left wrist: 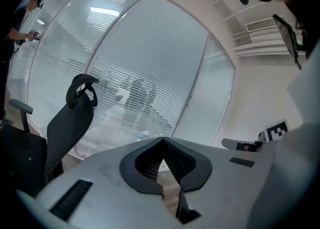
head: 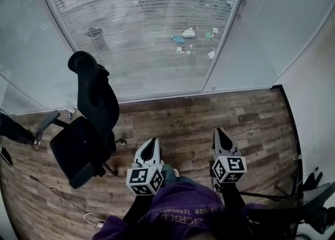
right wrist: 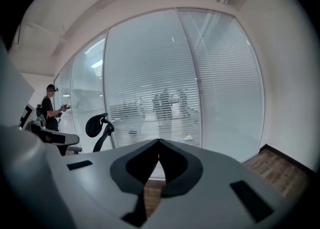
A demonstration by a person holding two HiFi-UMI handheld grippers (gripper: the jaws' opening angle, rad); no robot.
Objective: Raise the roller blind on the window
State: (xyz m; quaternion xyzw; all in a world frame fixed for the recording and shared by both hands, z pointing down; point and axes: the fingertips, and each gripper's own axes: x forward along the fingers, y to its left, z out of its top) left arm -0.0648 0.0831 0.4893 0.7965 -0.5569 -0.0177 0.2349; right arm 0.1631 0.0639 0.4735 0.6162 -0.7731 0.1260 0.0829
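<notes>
One blind [head: 152, 34] fills the middle pane of the glass wall, let down fully to the sill where the glass meets the wood-plank floor [head: 209, 110]. Its fine horizontal slats let blurred shapes beyond show through. It looks light and flimsy, with slats that would bend easily, so I judge it best to leave the slats alone and work it by its control. No cord or chain can be made out. Two small dark spots by the mullion [head: 227, 29] at the pane's right edge may be knobs, though they are too small to tell. Similar blinds cover the panes on either side.

The left gripper [head: 153, 141] and right gripper [head: 217, 132] hang low over the floor, well short of the window. Both are clenched tip to tip with nothing between the jaws. A black office chair [head: 86, 129] stands toward the floor's left edge, near the sill. Far along the glass to the left stands another person [right wrist: 50, 108].
</notes>
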